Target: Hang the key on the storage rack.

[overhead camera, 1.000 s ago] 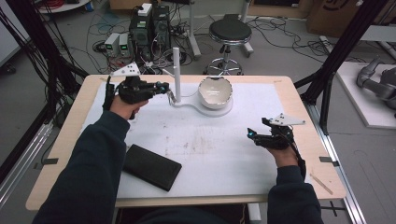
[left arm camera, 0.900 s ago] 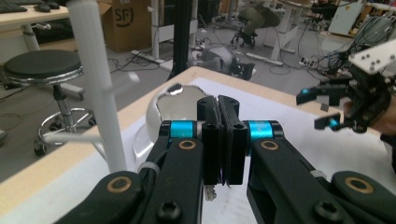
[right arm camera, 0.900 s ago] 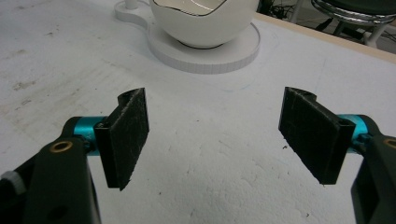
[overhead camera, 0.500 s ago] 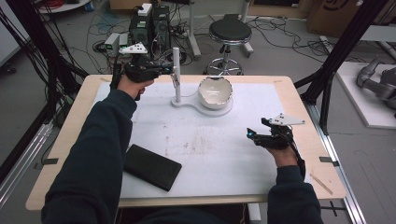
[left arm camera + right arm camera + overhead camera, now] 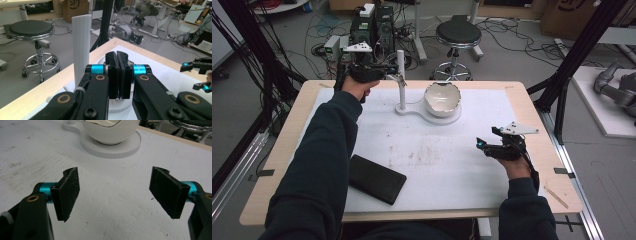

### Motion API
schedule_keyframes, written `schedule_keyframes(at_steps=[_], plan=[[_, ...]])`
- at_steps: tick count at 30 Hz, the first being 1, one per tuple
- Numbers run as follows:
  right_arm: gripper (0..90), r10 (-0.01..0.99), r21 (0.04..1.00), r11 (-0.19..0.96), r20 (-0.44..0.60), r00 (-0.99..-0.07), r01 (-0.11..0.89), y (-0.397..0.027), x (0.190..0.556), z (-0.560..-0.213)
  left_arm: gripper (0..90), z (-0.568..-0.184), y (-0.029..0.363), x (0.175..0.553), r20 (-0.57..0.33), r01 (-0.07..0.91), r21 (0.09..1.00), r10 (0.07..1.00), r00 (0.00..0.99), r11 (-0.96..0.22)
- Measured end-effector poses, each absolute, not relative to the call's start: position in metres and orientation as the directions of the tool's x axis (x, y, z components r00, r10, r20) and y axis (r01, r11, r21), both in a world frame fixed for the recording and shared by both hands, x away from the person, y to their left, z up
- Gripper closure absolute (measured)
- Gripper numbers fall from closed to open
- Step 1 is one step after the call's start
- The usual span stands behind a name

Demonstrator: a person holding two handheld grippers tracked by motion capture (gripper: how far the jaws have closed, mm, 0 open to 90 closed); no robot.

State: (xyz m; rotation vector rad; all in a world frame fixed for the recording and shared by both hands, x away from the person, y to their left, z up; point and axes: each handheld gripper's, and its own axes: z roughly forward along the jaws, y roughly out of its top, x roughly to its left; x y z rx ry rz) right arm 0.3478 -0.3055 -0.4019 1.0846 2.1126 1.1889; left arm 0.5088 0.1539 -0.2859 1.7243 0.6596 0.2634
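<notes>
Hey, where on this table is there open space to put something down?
The white mat is bare between the black slab and the right tool, below the bowl stand. The back edge is crowded: post, bowl, left tool.

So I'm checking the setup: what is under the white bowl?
The bowl sits on a round white base that joins the upright white post. The base's middle is covered by the bowl.

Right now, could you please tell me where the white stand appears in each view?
High view: white stand at the table's far middle, holding the bowl.
Left gripper view: its post rises just left of the shut left claw.
Right gripper view: its round base sits top centre, under the bowl.
Shared landmark: the black stool beyond the table.
</notes>
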Motion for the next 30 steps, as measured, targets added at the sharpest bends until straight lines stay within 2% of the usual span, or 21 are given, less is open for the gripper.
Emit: schedule_keyframes(at_steps=[20, 30], plan=[[24.6, 0.813, 0.856, 0.32, -0.029, -0.581, 0.406, -0.304, 0.348, -0.403, 87.7, -0.293, 0.159, 0.521, -0.298, 0.359, 0.933, 0.525, 0.797, -0.017], [24.9, 0.812, 0.854, 0.324, -0.03, -0.583, 0.406, -0.304, 0.348, -0.403, 89.2, -0.297, 0.157, 0.522, -0.268, 0.365, 0.929, 0.577, 0.772, -0.057]])
